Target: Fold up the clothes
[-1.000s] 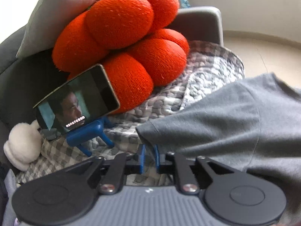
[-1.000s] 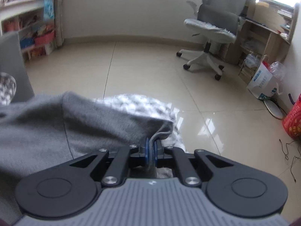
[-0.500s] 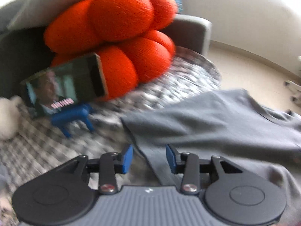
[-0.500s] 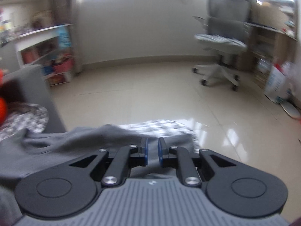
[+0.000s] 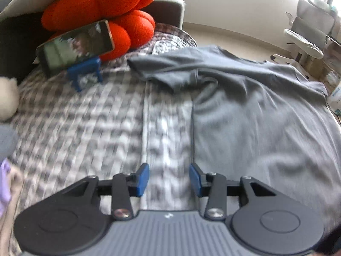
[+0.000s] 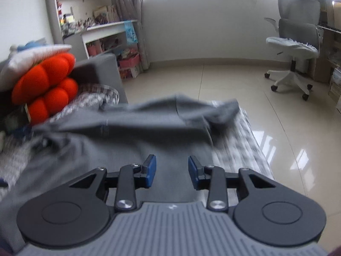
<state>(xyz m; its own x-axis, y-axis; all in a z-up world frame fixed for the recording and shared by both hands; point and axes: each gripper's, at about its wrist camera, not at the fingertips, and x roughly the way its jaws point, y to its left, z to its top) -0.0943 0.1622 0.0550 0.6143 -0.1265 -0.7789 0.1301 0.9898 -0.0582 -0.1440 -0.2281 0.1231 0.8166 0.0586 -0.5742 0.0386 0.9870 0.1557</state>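
Both grippers empty above the shirt, jaws apart.

My left gripper (image 5: 169, 179) stood parted with only checked grey-and-white blanket (image 5: 85, 123) between its blue pads; my right gripper (image 6: 172, 172) was opening, nothing pinched. The soft grey cotton T-shirt (image 5: 255, 117) lay flat at my left's two o'clock, long axis running near to far, collar away, sleeves toward ten and two. I judged it light, limp and wrinkle-prone, best pinched at hem corners or shoulders. Beyond, at eleven, sat the orange knotted cushion (image 5: 102, 6).
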